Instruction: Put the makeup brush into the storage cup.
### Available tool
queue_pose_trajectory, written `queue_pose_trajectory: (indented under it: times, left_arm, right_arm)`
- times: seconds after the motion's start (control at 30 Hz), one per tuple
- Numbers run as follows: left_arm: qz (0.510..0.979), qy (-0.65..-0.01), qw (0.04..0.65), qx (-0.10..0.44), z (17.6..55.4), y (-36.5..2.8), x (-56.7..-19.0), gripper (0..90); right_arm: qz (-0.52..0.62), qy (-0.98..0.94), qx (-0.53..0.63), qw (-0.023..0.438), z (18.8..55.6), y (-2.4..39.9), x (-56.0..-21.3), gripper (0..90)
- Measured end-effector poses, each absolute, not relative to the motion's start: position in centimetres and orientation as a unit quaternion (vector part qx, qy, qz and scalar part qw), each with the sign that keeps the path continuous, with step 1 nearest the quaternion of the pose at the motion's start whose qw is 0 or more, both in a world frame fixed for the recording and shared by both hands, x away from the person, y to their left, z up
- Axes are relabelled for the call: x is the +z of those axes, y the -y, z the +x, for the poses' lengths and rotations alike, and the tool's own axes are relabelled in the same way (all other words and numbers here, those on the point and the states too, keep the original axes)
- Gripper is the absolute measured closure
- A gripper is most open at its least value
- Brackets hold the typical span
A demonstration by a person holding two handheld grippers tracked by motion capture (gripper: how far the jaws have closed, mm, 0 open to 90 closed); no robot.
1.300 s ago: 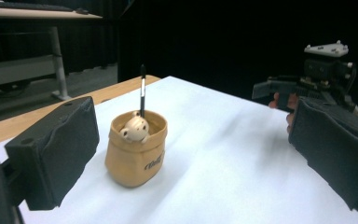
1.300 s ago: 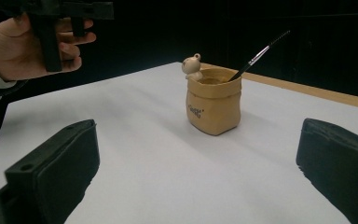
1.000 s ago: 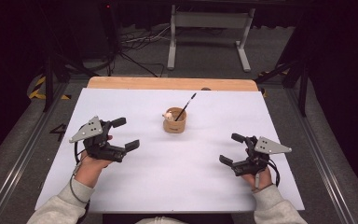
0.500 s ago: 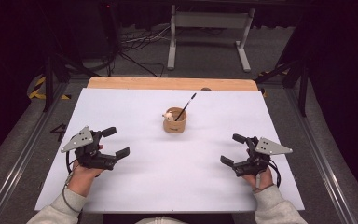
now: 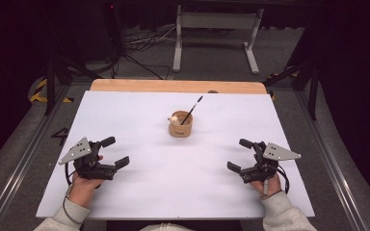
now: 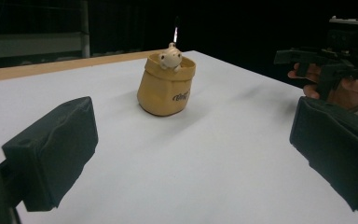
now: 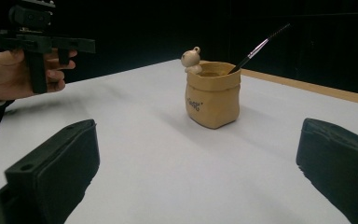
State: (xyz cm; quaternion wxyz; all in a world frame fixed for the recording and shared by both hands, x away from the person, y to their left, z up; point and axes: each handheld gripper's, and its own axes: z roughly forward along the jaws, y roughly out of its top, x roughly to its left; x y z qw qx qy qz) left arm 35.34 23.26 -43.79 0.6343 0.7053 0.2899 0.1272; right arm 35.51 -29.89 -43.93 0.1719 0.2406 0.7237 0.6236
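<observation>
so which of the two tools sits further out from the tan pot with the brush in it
The left tool, judging by the high view: it sits toward the white table's left edge, with a wider stretch of bare surface to the tan sack-shaped pot than the right tool has.

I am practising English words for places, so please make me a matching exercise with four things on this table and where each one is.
Things:
1. pot
2. brush
3. left gripper
4. right gripper

Places or states:
A. leans inside the pot
B. open, near the table's right front
C. stands at the table's middle
D. open, near the table's left front

Pairs: 1-C, 2-A, 3-D, 4-B
</observation>
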Motion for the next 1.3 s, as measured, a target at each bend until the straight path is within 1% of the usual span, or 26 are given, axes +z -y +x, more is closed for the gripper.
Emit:
queue_pose_trajectory:
  times: [0.2,0.37,0.87,1.3]
  left_arm:
    - [0.715,-0.287,0.624,0.13,35.0,-22.9,-44.8,1.8]
    - [0.714,-0.291,0.623,0.129,34.9,-22.7,-45.4,1.8]
    - [0.726,-0.299,0.604,0.136,35.0,-22.6,-45.9,2.1]
    - [0.718,-0.291,0.616,0.142,35.1,-22.6,-46.0,1.9]
  right_arm:
    - [0.237,-0.728,0.62,0.171,35.4,29.7,-44.0,0.0]
    - [0.235,-0.73,0.619,0.169,35.3,29.5,-44.1,0.0]
    - [0.241,-0.735,0.613,0.16,35.0,29.1,-44.5,0.0]
    - [0.239,-0.737,0.613,0.157,35.0,29.0,-44.5,0.0]
